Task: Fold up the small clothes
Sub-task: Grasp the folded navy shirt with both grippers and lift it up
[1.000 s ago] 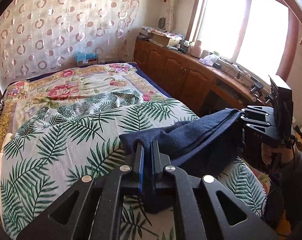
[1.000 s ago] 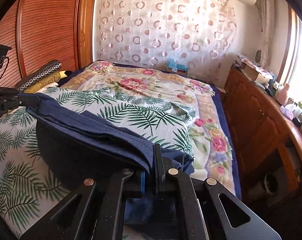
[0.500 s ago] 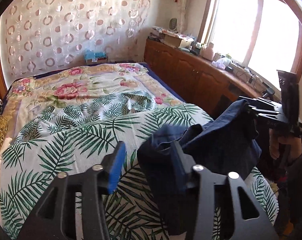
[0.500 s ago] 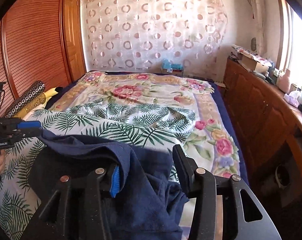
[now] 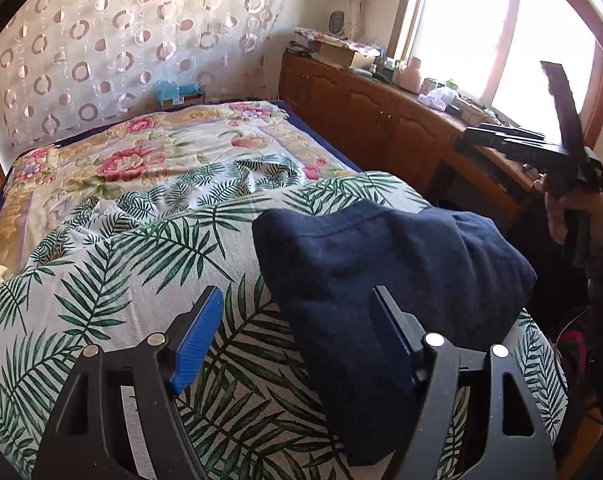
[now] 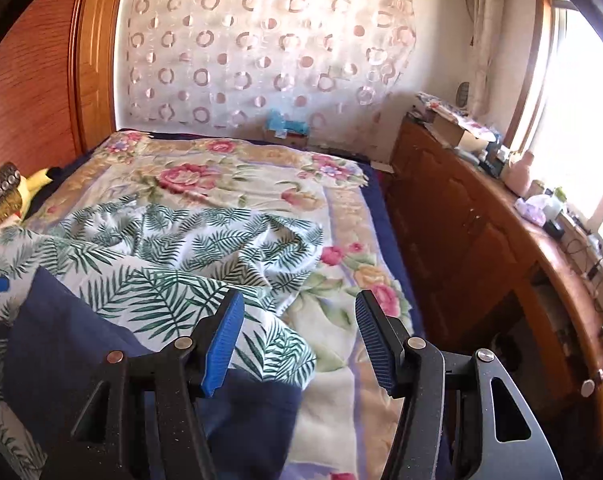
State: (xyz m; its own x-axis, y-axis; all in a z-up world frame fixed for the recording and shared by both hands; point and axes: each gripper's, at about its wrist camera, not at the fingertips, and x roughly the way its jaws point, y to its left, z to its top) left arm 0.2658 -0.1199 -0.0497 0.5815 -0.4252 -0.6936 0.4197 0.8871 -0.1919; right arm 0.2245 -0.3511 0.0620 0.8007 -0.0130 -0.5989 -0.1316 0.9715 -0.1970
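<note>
A dark navy garment (image 5: 389,264) lies in a loose, humped heap on the palm-leaf bedspread (image 5: 113,264) near the bed's front edge, released by both tongs, whose jaws have just been opening. The left gripper (image 5: 297,338) stands spread wide over the sheet: its left blue pad (image 5: 197,340) hangs clear above bare leaf print, while the cloth's left flank sags across and in front of its right finger without being pinched. Further right, a hand (image 5: 561,216) holds the right gripper (image 6: 299,340) raised above and beyond the heap; that tool's own camera shows its jaws parted with only bedding between them, the navy cloth lying below and to the left of its left pad (image 6: 221,344). The fabric looks like a soft, fairly thick knit: light, limp, not slippery and in no way fragile, likely to slump and lose any crease once let go. A hem or seam line (image 5: 341,232) runs across the top of the mound, ahead of the left tongs; two corners along such an edge, one per tool, appear the best places to pinch and draw it flat.
</note>
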